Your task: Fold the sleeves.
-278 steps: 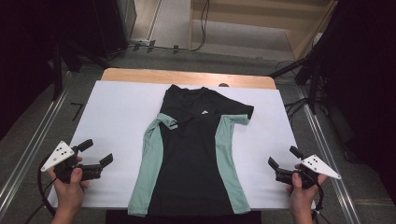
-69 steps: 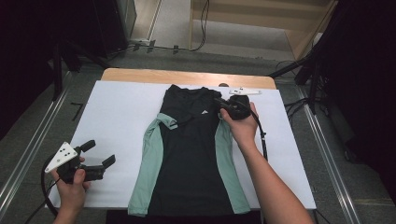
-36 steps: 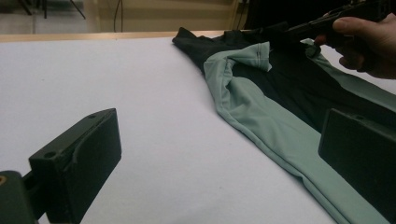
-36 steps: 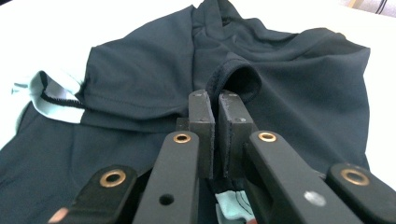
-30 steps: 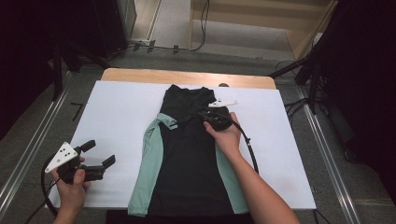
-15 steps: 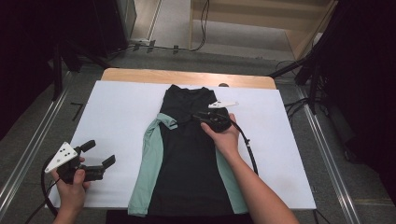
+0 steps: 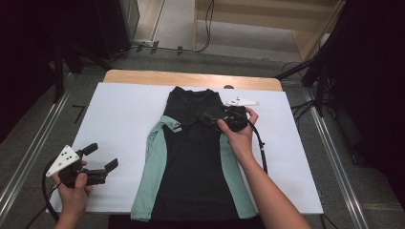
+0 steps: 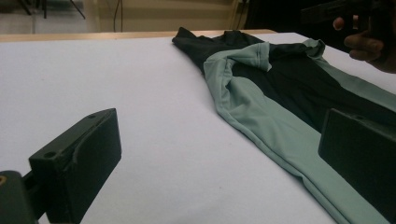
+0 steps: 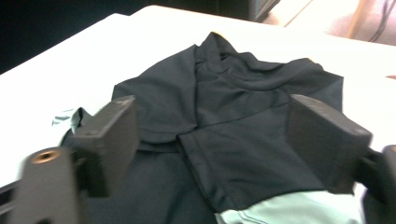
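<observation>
A black shirt (image 7: pixel 196 162) with mint side panels lies flat on the white table cover (image 7: pixel 124 114), collar at the far end. Its left sleeve (image 7: pixel 171 123) is folded inward, mint side up. My right gripper (image 7: pixel 208 117) hovers over the upper chest, pointing left, open. In the right gripper view its jaws stand wide apart above the right sleeve (image 9: pixel 247 163), which is folded in on the black front. My left gripper (image 7: pixel 102 156) rests open over bare cover at the front left, apart from the shirt (image 8: pixel 280 84).
A wooden table edge (image 7: pixel 191 76) shows beyond the white cover. The right gripper's cable (image 7: pixel 260 143) trails across the cover beside the forearm. Metal rails run along both sides of the table. Broad bare cover lies left of the shirt.
My right gripper has moved from the shirt's right shoulder leftward over the chest, and the right sleeve now lies folded inward. The left gripper has stayed put.
</observation>
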`<state>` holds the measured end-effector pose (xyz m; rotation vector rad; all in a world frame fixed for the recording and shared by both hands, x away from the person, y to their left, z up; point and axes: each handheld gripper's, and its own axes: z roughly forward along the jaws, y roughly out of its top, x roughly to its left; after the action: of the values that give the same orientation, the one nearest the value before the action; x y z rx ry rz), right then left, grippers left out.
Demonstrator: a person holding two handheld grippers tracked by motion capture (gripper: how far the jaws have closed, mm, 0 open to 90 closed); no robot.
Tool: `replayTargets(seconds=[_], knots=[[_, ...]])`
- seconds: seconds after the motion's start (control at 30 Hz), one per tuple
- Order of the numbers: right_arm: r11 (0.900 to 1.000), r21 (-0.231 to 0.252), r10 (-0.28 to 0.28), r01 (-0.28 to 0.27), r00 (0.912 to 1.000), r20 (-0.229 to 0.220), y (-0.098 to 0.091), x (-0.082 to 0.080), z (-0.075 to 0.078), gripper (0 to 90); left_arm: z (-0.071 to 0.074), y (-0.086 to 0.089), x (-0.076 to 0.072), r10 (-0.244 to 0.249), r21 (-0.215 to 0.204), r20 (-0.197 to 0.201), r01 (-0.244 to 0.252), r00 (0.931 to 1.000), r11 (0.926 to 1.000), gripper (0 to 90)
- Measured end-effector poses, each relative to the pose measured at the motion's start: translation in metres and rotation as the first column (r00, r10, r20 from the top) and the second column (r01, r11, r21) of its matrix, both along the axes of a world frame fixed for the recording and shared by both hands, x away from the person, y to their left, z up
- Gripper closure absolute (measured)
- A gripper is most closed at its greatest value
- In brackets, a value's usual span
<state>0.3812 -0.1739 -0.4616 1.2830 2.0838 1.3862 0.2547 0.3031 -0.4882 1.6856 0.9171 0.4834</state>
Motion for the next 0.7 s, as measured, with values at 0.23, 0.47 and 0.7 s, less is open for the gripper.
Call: replayTargets(seconds=[0.23,0.47,0.7], knots=[[0.9997,0.011,-0.021,0.021,0.9997,0.015,-0.012,-0.009,0.004,0.0,0.0,0.0,0.0,-0.001,0.004,0.0,0.001,1.0,1.0,0.0],[0.9983,0.007,-0.058,0.058,0.9976,0.037,-0.028,-0.019,0.003,0.0,0.0,-0.001,0.0,-0.001,0.004,0.002,0.001,1.0,1.0,0.0],[0.9978,0.009,-0.066,0.065,0.9971,0.039,-0.042,-0.028,0.002,0.0,0.0,-0.001,0.0,-0.002,0.003,0.004,0.002,1.0,1.0,0.0]])
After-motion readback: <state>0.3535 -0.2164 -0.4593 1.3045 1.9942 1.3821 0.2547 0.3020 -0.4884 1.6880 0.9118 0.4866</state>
